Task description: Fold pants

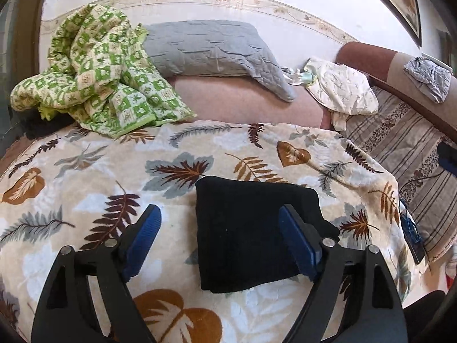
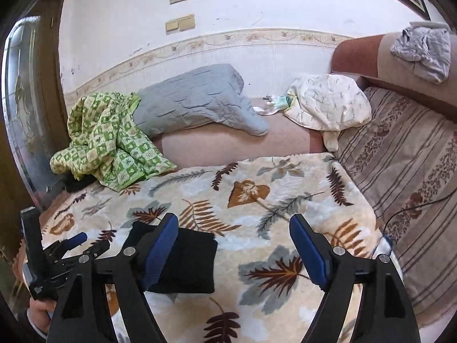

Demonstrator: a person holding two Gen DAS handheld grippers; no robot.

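Right gripper (image 2: 234, 245) spread wide — folded black pants (image 2: 185, 263), leaf-print blanket (image 2: 257, 177)

Matt black cloth pants (image 1: 251, 228) lie folded on a plush, fuzzy leaf-print blanket (image 1: 85, 177); ribbed blue pads (image 1: 145, 234) line matt black plastic fingers.

Leaf-print blanket (image 1: 85, 200) over the bed, folded black pants (image 1: 242, 234) flat on it.

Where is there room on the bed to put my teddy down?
Plenty: the leaf blanket is bare right of the folded black pants, up to the striped cover. Also bare left of the pants. The far side is crowded: green quilt, grey pillow, white cloth.
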